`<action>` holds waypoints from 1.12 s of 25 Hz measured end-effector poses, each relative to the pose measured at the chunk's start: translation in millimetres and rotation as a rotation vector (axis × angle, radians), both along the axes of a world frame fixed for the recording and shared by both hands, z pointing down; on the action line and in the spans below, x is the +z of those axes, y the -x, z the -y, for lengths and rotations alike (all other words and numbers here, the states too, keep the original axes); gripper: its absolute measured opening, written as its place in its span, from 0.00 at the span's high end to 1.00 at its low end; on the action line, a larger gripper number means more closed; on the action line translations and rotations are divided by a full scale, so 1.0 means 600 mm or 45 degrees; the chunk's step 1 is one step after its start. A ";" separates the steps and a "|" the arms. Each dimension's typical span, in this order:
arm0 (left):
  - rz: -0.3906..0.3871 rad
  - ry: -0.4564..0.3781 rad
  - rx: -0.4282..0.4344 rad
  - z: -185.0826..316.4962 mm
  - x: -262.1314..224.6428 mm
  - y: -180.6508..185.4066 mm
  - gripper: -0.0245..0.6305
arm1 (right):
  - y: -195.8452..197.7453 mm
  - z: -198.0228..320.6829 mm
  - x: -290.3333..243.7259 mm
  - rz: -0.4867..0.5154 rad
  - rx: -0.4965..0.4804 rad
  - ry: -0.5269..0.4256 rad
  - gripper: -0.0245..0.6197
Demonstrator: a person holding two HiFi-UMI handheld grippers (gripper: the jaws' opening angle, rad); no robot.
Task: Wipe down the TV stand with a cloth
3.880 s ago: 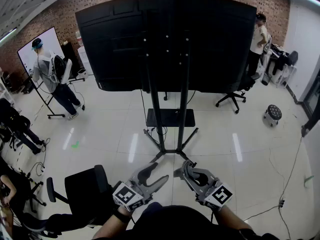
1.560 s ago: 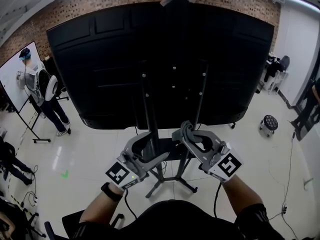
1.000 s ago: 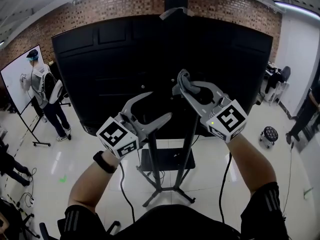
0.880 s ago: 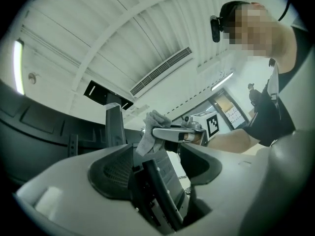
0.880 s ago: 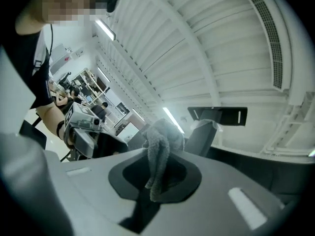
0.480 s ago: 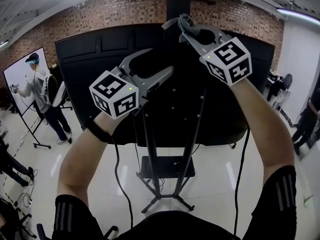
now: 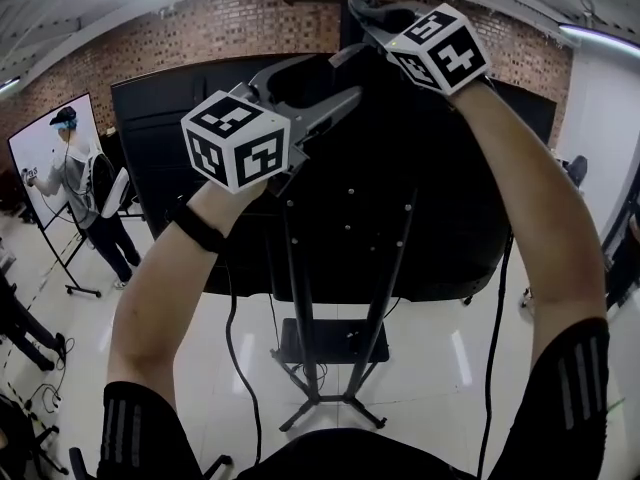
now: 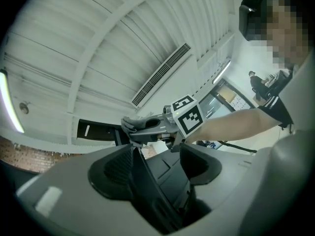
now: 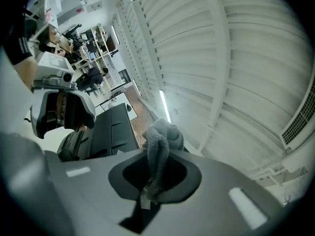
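The TV stand's two black uprights (image 7: 296, 298) and low shelf (image 7: 325, 352) carry a big black TV (image 7: 430, 198), seen from behind. Both arms are raised to the TV's top edge. My right gripper (image 7: 366, 10) is shut on a grey cloth (image 7: 352, 2) at the top centre; the right gripper view shows the cloth (image 9: 160, 144) bunched and sticking out of that gripper (image 9: 153, 185). My left gripper (image 7: 318, 84) is open just left of it. In the left gripper view the TV's black top edge (image 8: 160, 200) lies between the left gripper's (image 8: 157, 162) spread jaws, and the right gripper (image 8: 150, 128) shows beyond.
A person with a backpack (image 7: 88, 183) stands at a whiteboard (image 7: 38, 136) at the far left. A brick wall (image 7: 200, 30) runs behind the TV. A cable (image 7: 236, 368) hangs from my left arm. White glossy floor (image 7: 170, 348) surrounds the stand's base.
Both grippers have climbed from waist height up the back of the TV to its top edge. The right one has kept the cloth throughout; the left has stayed open.
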State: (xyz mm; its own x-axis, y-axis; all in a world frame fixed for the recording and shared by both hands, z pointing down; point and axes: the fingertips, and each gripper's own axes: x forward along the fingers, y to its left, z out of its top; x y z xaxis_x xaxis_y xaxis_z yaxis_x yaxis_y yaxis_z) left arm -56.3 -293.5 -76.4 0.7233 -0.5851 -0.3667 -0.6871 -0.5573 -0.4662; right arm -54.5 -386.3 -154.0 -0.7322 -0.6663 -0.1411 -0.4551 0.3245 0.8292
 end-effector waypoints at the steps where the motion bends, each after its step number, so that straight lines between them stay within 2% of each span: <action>1: -0.001 0.002 0.002 0.002 0.002 -0.001 0.48 | 0.002 0.006 0.001 -0.003 0.006 0.006 0.93; 5: -0.003 0.020 0.007 0.012 0.025 0.000 0.48 | 0.013 0.009 0.013 0.016 -0.011 0.024 0.93; 10: -0.064 0.059 0.027 0.022 0.068 0.009 0.48 | 0.020 0.011 0.069 -0.068 0.008 0.016 0.93; 15: -0.064 0.061 0.043 0.010 0.107 0.002 0.48 | 0.021 0.008 0.124 -0.129 0.044 -0.013 0.93; 23: -0.080 0.080 0.023 0.009 0.176 0.005 0.48 | 0.019 0.011 0.226 -0.261 0.115 -0.051 0.93; 28: -0.091 0.102 -0.021 0.007 0.220 0.012 0.48 | 0.024 0.010 0.308 -0.411 0.152 -0.082 0.93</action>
State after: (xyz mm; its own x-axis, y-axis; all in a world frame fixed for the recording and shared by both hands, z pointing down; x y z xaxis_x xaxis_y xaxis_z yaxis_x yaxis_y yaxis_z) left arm -63.8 -297.7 55.5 0.6870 -0.6263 -0.3684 -0.7264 -0.5792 -0.3699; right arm -68.9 -392.3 30.9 -0.6633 -0.7472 0.0405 -0.1977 0.2272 0.9536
